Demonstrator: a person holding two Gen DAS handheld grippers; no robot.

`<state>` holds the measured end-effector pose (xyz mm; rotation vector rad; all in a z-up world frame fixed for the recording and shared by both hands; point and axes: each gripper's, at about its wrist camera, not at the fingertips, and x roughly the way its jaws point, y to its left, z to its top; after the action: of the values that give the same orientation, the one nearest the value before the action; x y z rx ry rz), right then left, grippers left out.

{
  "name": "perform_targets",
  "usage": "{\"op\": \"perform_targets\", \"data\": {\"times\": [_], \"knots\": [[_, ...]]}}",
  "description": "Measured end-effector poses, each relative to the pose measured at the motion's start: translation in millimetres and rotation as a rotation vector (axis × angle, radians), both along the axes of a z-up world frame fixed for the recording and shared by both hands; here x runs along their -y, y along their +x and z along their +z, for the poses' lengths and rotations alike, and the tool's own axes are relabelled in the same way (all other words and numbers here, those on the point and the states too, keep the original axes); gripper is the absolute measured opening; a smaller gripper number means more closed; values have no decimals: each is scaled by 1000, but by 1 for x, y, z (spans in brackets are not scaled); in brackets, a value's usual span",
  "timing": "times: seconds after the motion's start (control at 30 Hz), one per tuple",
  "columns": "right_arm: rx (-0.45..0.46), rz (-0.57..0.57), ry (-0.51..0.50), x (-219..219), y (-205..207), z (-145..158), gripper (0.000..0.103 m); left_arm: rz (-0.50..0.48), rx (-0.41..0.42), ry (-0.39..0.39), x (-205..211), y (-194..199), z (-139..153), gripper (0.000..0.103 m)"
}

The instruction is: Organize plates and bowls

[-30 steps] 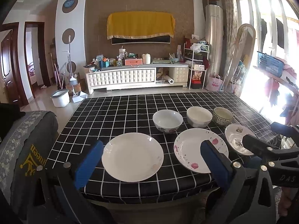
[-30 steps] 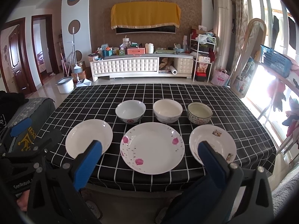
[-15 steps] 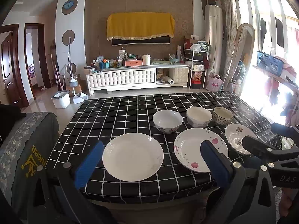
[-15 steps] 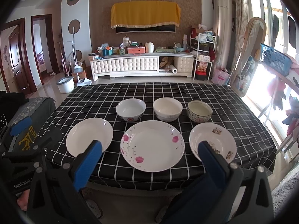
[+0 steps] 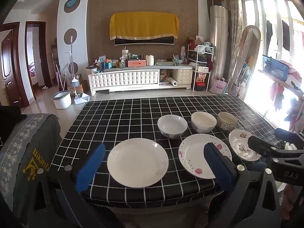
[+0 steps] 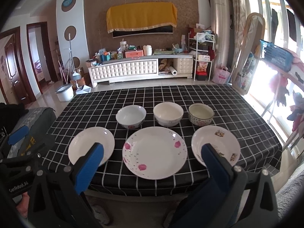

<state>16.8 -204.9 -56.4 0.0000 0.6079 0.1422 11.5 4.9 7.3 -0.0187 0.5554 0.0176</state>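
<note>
Three plates lie in a row near the front edge of a black checked table (image 5: 114, 117): a plain white plate (image 5: 137, 165) (image 6: 91, 146), a pink-flowered plate (image 5: 197, 157) (image 6: 154, 152) and a small patterned plate (image 5: 239, 146) (image 6: 215, 144). Behind them stand a white bowl (image 5: 172, 125) (image 6: 131, 116), a cream bowl (image 5: 203, 122) (image 6: 168, 114) and a patterned bowl (image 5: 227, 120) (image 6: 200, 114). My left gripper (image 5: 153, 167) is open and empty, in front of the white plate. My right gripper (image 6: 152, 163) is open and empty, in front of the flowered plate.
A grey cushioned chair back (image 5: 28, 152) stands at the table's left. A white TV cabinet (image 5: 133, 79) with clutter lines the far wall. A shelf rack (image 5: 201, 70) and a clothes rack with a blue basket (image 5: 275, 70) are at the right by the window.
Both grippers have moved slightly forward and up toward the table; the dishes have not moved and both grippers stay open.
</note>
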Motion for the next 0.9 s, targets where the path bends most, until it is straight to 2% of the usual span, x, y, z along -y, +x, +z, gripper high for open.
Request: {"op": "perform_targets", "data": {"times": [0.13,0.27,0.47,0.6,0.67,0.9], "knots": [[11,70,-9,-21,17,10,103,18,-26,-4,-21,19,9,103],[34,98,-67,-45,34,14,103,46,-42,-10,-47,36,14,103],[12,128,-75,-80,69,14,103,70,-126,-24,-85,67,2,103],[-85,172,-45,-99,96,1,103,82,-195,-59,-108,87,-16,103],[-125,177,-57,-108,107,-10,103,82,-255,-78,-118,98,-33,103],[-309,207,-82,-130,139,-67,103,91,-400,-150,-136,118,-86,103]]}}
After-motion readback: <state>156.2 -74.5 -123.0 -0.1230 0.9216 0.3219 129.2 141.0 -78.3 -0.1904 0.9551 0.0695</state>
